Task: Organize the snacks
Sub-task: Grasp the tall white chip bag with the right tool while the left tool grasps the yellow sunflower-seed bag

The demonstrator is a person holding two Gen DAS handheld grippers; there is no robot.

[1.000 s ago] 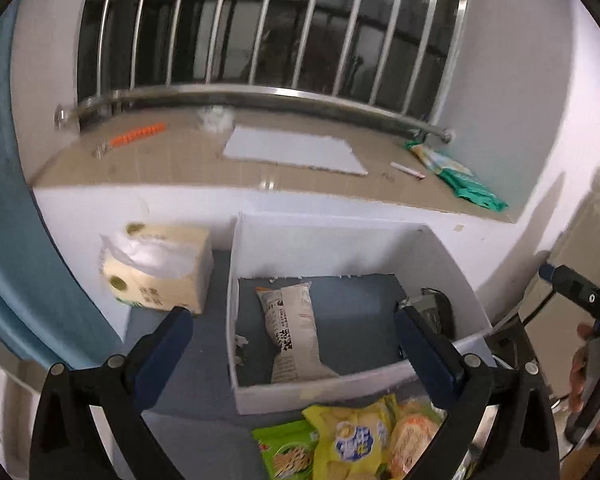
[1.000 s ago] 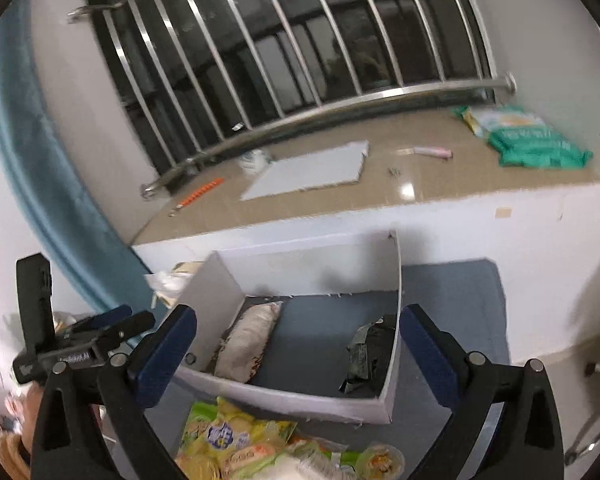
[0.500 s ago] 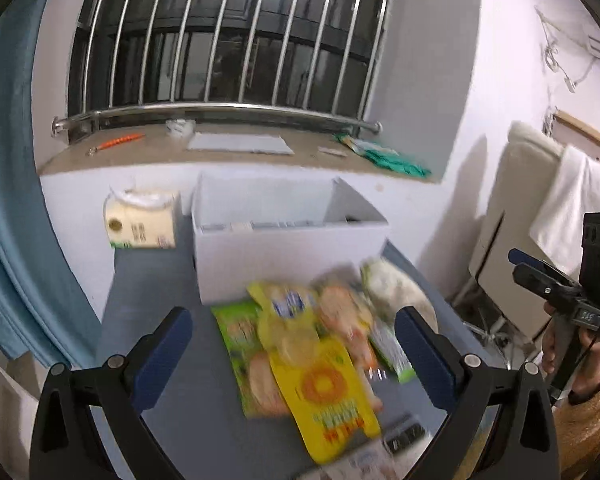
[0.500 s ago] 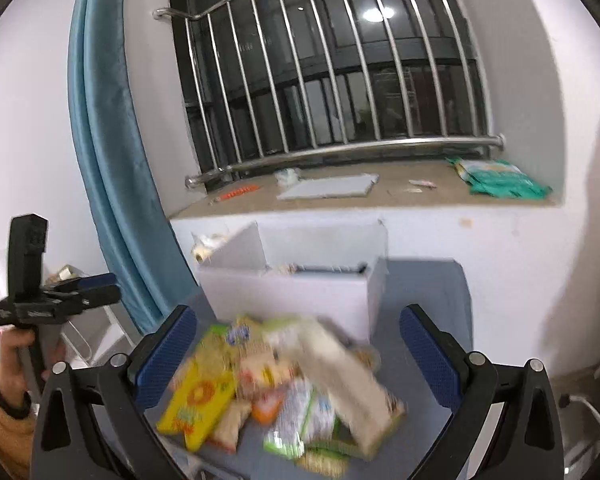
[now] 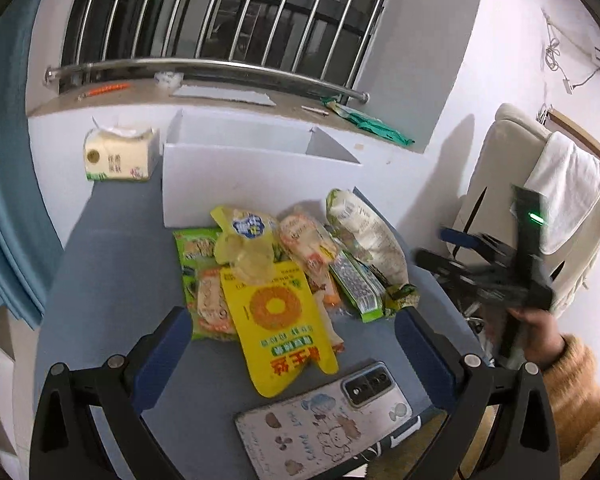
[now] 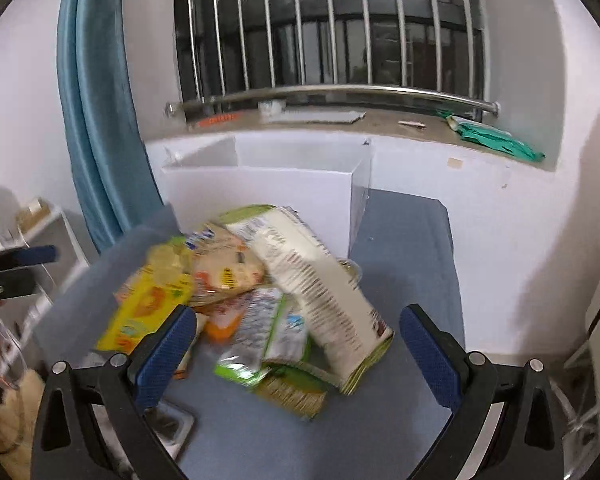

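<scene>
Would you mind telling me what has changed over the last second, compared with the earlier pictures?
Both grippers pulled back from above the white box toward the snack pile, so the box interior has dropped out of view. The left gripper and right gripper stayed open and empty. Nothing was grasped or released; box and snacks kept their places.

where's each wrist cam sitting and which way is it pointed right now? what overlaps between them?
Left wrist: above the blue table's near left, facing the window; open left gripper, plus the right hand at right.
Right wrist: near right, same heading; open right gripper frames the snack pile.
Shared: snack pile, white box, phone, windowsill.
</scene>
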